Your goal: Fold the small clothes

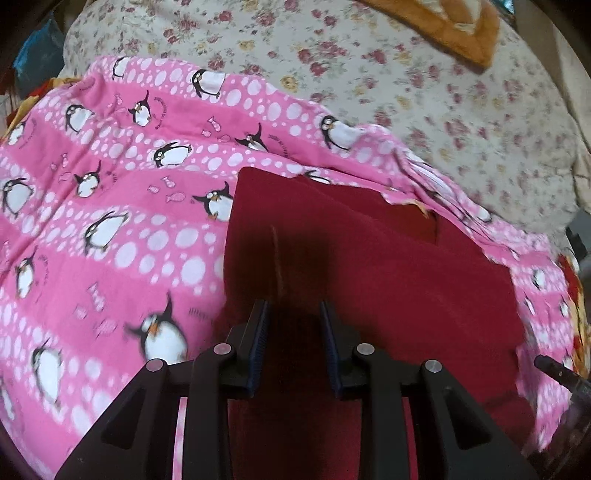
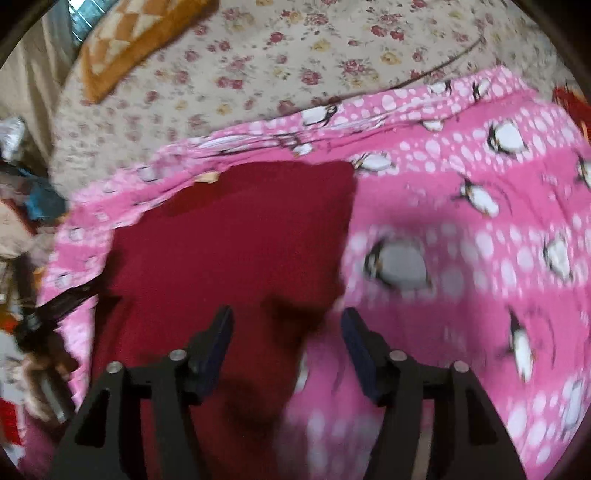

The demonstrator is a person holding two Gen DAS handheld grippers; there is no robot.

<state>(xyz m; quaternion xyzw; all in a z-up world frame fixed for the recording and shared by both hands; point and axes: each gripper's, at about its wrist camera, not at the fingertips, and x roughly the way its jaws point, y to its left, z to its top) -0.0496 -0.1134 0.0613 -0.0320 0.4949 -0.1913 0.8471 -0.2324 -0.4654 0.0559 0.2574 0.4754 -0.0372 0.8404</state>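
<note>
A dark red garment lies spread on a pink penguin-print blanket. My left gripper hovers over the garment's near left part, jaws apart with red cloth seen between them; nothing is clamped. In the right wrist view the same red garment lies on the pink blanket. My right gripper is open wide over the garment's near right edge, where the red cloth meets the blanket. The view is blurred by motion.
A floral bedsheet lies beyond the blanket, with an orange checked cushion at the far edge, which also shows in the right wrist view. Cluttered items sit at the left of the right wrist view.
</note>
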